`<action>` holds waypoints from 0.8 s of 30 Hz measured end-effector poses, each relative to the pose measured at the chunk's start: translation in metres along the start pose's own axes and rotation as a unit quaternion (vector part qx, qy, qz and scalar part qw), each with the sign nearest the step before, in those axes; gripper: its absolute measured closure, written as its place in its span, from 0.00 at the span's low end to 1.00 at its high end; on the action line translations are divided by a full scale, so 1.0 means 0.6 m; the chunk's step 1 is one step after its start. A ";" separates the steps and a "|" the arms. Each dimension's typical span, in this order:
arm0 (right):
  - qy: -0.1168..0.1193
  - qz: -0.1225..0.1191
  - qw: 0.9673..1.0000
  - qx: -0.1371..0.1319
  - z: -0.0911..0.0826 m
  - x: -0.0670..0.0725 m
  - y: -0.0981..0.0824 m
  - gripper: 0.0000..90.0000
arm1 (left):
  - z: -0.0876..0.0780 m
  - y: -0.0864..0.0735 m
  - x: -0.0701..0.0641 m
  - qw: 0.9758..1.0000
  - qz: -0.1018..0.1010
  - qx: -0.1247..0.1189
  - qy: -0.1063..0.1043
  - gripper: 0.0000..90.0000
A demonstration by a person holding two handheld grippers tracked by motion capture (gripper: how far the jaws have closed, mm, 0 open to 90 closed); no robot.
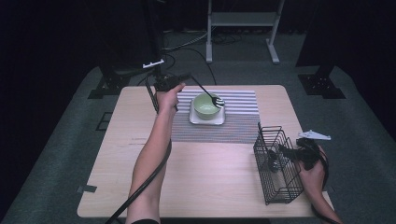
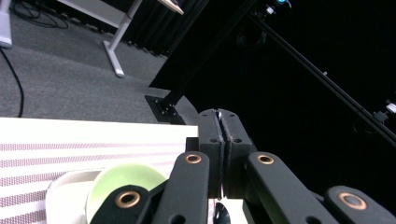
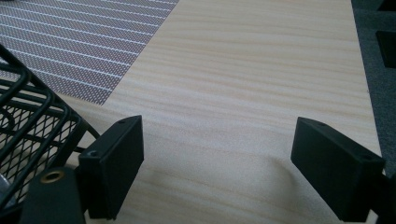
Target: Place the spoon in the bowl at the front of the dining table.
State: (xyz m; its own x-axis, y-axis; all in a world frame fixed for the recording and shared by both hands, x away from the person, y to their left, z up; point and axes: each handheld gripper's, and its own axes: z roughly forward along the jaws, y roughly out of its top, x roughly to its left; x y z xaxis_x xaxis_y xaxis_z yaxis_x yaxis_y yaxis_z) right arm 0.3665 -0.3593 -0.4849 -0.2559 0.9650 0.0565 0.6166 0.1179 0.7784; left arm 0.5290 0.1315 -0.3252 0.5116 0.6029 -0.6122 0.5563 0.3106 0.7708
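A pale wooden table (image 1: 205, 182) fills the middle of the high view, with a striped placemat (image 1: 233, 121) across its upper centre and a black wire basket (image 1: 276, 165) at its lower right. On the mat's upper left a green bowl (image 1: 205, 105) sits on a white square plate (image 1: 198, 120). The left gripper (image 1: 190, 77), jaws pressed together, pinches a black fork (image 1: 208, 94) whose head hangs over the bowl's right rim; the right gripper (image 1: 285, 153), jaws wide apart and holding nothing, rests just right of the basket.
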 end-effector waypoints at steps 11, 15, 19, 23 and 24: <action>0.002 0.003 1.000 -0.001 -0.001 -0.001 0.000 0.18 | 0.018 0.042 -0.003 1.000 0.003 -0.015 0.019 0.99; 0.002 0.002 1.000 -0.002 -0.001 -0.001 0.000 0.18 | 0.024 0.053 0.000 1.000 0.003 -0.020 0.024 0.99; 0.001 0.003 1.000 -0.002 -0.002 -0.002 -0.001 0.18 | 0.025 0.060 0.010 0.999 -0.001 -0.024 0.038 0.99; 0.001 0.004 1.000 -0.002 -0.002 -0.002 -0.001 0.18 | 0.018 0.066 0.025 0.998 -0.009 -0.038 0.051 0.99; 0.001 0.005 1.000 -0.002 -0.002 -0.002 -0.001 0.18 | 0.017 0.067 0.028 0.998 -0.008 -0.038 0.053 0.99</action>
State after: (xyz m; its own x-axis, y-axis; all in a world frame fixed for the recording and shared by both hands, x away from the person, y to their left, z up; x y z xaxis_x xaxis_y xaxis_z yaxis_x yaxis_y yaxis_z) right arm 0.3658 -0.3610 -0.4848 -0.2517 0.9655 0.0661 0.6165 0.1073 0.7800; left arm 0.5663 0.1465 -0.3063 0.4281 0.6705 -0.6059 0.5115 0.3730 0.7741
